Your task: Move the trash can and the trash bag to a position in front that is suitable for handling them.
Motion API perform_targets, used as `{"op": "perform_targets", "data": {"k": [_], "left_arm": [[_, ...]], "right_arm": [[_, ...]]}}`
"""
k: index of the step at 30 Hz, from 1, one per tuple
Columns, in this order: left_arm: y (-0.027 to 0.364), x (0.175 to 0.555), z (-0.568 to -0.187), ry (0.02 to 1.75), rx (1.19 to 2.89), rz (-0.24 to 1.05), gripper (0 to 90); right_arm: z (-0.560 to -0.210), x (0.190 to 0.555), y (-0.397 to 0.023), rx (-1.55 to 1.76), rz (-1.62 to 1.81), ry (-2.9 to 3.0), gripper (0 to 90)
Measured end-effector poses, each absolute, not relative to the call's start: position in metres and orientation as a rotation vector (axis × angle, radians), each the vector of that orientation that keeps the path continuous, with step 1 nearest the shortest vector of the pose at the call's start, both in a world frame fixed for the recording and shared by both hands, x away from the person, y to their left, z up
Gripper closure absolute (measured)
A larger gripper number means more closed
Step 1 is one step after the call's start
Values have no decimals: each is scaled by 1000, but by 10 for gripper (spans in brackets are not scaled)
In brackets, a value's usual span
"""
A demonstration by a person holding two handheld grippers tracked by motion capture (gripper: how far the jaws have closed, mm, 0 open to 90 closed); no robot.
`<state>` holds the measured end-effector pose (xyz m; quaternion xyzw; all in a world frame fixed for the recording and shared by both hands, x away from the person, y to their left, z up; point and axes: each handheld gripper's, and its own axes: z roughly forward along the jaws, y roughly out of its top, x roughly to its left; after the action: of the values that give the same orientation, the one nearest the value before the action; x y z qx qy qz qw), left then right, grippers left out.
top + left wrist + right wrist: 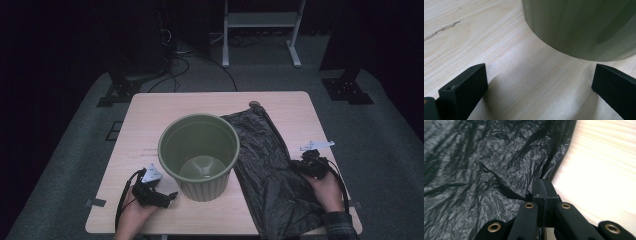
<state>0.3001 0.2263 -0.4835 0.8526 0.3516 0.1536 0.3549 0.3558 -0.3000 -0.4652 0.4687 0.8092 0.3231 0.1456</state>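
An olive-green ribbed bin point(206, 188) stands upright and empty at the middle of the wooden table point(150, 115). A crumpled black plastic bag point(265, 160) lies flat on the table just right of it. My left gripper point(172, 196) rests near the bin's base on the left, jaws open and holding nothing; in the left gripper view the left gripper point(539, 85) faces the bin wall point(579, 25). My right gripper point(298, 164) sits at the bag's right edge. In the right gripper view the right gripper point(543, 190) has its jaws pressed together on the bag point(486, 170) at that edge.
A white label strip point(316, 145) lies on the table beyond my right hand. A small round object point(254, 104) sits at the bag's far tip. A white stand point(260, 20) and cables are on the floor past the table. Tape point(95, 202) marks the front left corner.
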Motion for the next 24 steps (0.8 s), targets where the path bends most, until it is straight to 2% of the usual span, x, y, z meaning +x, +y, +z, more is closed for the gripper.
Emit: {"op": "perform_targets", "data": {"k": [3, 4, 5, 6, 7, 9, 12, 14, 18, 24], "left_arm": [[226, 300, -484, 908, 2203, 397, 0], [226, 300, -484, 908, 2203, 397, 0], [226, 300, -484, 908, 2203, 397, 0], [226, 300, -484, 908, 2203, 397, 0], [226, 300, -484, 908, 2203, 397, 0], [226, 300, -484, 908, 2203, 397, 0], [226, 300, -483, 906, 2204, 396, 0], [226, 300, -483, 906, 2204, 396, 0], [226, 300, -483, 906, 2204, 396, 0], [226, 300, -483, 906, 2204, 396, 0]], "right_arm": [[-464, 358, -289, 1337, 966, 2319, 900], [-466, 359, -286, 1342, 970, 2317, 865], [-467, 359, -282, 1348, 978, 2317, 792], [-467, 359, -282, 1348, 978, 2317, 792], [-470, 359, -276, 1371, 1014, 2307, 657], [-470, 359, -270, 1394, 1028, 2273, 500], [-470, 361, -258, 1405, 1016, 2239, 346], [-473, 363, -249, 1404, 963, 2223, 281], [-478, 367, -238, 1445, 939, 2180, 207], [-479, 368, -230, 1445, 953, 2173, 196]]}}
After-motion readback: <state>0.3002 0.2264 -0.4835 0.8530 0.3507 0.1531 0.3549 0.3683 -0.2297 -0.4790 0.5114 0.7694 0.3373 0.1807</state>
